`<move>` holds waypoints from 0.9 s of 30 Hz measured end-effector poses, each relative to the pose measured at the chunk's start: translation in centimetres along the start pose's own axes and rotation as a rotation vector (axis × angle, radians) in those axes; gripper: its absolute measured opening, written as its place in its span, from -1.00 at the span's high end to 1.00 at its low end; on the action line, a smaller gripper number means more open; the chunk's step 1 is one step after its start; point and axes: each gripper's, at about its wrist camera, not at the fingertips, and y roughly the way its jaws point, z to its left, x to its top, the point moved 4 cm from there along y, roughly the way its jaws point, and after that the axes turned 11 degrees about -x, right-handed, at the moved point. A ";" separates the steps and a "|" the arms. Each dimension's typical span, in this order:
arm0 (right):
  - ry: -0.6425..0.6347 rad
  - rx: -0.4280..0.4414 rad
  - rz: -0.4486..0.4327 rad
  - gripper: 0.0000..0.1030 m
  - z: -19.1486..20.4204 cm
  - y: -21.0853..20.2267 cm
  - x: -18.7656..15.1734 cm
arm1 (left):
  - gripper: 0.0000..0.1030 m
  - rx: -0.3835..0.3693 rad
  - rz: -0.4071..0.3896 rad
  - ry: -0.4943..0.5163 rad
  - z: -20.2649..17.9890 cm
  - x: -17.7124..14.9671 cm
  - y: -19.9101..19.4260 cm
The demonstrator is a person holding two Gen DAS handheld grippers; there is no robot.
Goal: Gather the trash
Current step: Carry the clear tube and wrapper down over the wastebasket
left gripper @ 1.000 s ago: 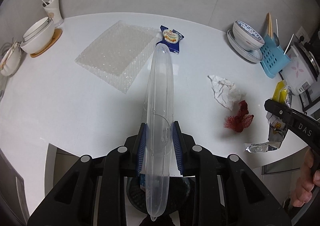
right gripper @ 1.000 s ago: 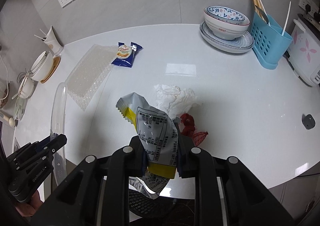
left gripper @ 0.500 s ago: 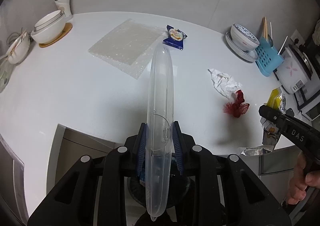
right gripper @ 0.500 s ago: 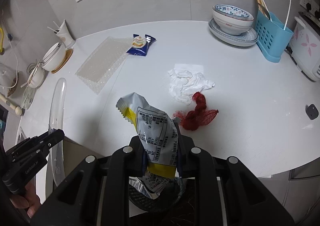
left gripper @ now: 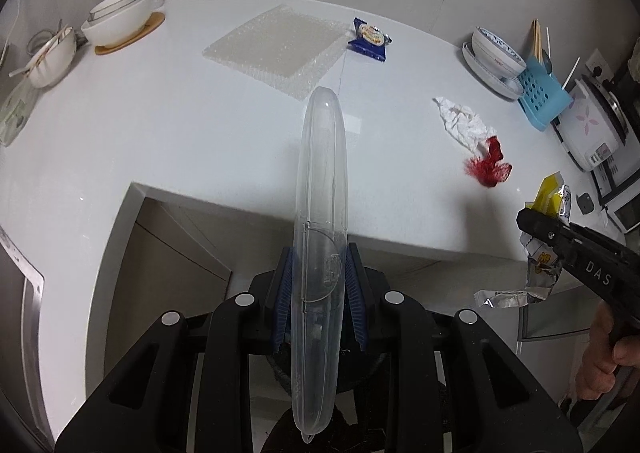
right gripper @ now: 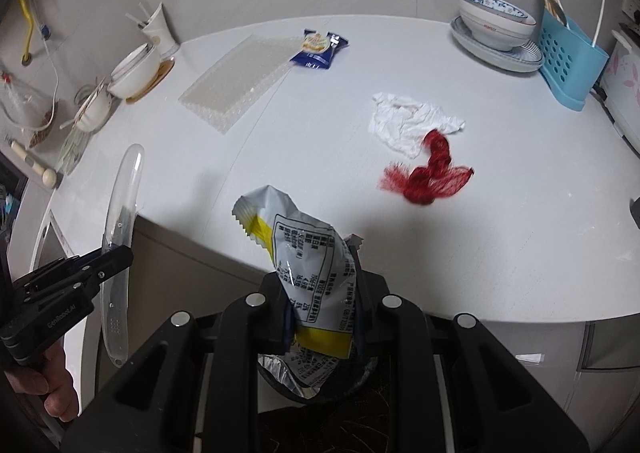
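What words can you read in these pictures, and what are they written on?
"DAS": on the right gripper, side of its black body.
"GenRobot.AI": on the left gripper, along its body.
Snack bag: printed text too small to read.
Blue packet and patterned bowl: lettering too blurred.

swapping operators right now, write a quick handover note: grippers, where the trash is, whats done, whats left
Left gripper: shut on the clear plastic case, held off the counter edge.
Right gripper: shut on the snack wrapper, also off the counter, above a dark bin below it.
On the counter: crumpled tissue touching the red mesh net, the bubble wrap sheet, and the blue snack packet by its far corner.
Done: two pieces picked up, neither yet dropped.
Left: release both, then collect the four pieces on the counter.
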 end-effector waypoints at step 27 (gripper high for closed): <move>-0.094 0.042 0.160 0.62 4.7 7.7 -9.5 | 0.51 0.032 0.076 -0.094 4.3 -8.9 5.2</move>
